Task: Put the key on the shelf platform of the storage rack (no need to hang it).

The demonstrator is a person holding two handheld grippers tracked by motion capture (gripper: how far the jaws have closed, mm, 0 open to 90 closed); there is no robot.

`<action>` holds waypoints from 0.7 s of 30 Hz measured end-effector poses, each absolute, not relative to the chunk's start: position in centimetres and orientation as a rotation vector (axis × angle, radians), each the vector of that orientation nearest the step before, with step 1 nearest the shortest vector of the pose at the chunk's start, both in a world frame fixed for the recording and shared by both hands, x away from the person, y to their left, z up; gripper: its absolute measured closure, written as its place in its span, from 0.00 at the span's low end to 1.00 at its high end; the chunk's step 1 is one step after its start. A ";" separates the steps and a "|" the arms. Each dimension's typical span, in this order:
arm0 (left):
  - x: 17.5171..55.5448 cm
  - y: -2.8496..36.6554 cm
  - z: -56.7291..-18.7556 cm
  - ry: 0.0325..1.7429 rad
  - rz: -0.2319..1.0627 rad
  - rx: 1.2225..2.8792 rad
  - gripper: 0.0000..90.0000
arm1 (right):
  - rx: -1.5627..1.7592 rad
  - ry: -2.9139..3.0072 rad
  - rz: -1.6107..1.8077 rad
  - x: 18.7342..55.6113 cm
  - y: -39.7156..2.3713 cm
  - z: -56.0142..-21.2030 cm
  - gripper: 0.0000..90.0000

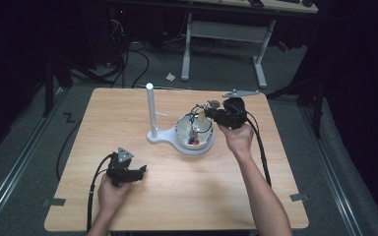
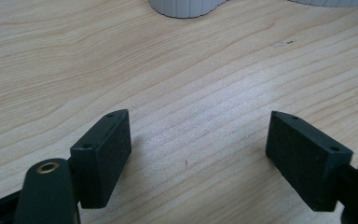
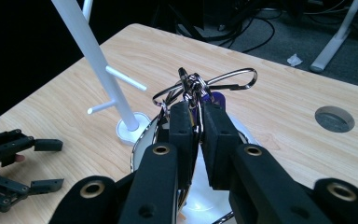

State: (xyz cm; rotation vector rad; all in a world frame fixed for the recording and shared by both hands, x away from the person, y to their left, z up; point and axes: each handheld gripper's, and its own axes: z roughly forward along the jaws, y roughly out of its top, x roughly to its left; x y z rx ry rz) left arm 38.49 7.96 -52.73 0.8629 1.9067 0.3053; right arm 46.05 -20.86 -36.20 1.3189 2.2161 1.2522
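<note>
So my right gripper [image 3: 196,128] is clamped tight on a bunch of metal rings and clips [image 3: 205,84], sort of a keyring tangle with shiny wire loops sticking out past the tips. You can see the loops fanning out above the jaws in the right gripper view, one long carabiner-shaped loop poking off to the right. There's something purple tucked in the bundle too, can't really tell what it is.

The bunch hangs right over the white bowl [image 1: 183,129], which sits on the wooden table [image 1: 177,196] a bit right of the middle. The bowl has a few small colourful bits inside, too small for me to make out. It's joined to a white base with a tall white post [image 1: 150,110] standing upright just left of it, and two little pegs stick out of that post partway up.

My left gripper [image 1: 140,172] is well away from all that, down near my edge of the table, resting low over bare wood. Its jaws are spread wide with nothing between them, just wood grain showing in the left gripper view.
</note>
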 end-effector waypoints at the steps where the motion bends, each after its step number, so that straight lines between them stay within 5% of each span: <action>1: 38.5 8.0 -52.7 1.907 0.305 0.863 0.25 | 1.319 2.216 1.252 46.0 -20.9 -36.2 0.93; 21: 38.5 7.9 -52.7 1.908 0.301 0.860 0.25 | 1.360 2.214 1.291 45.6 -20.9 -38.8 0.93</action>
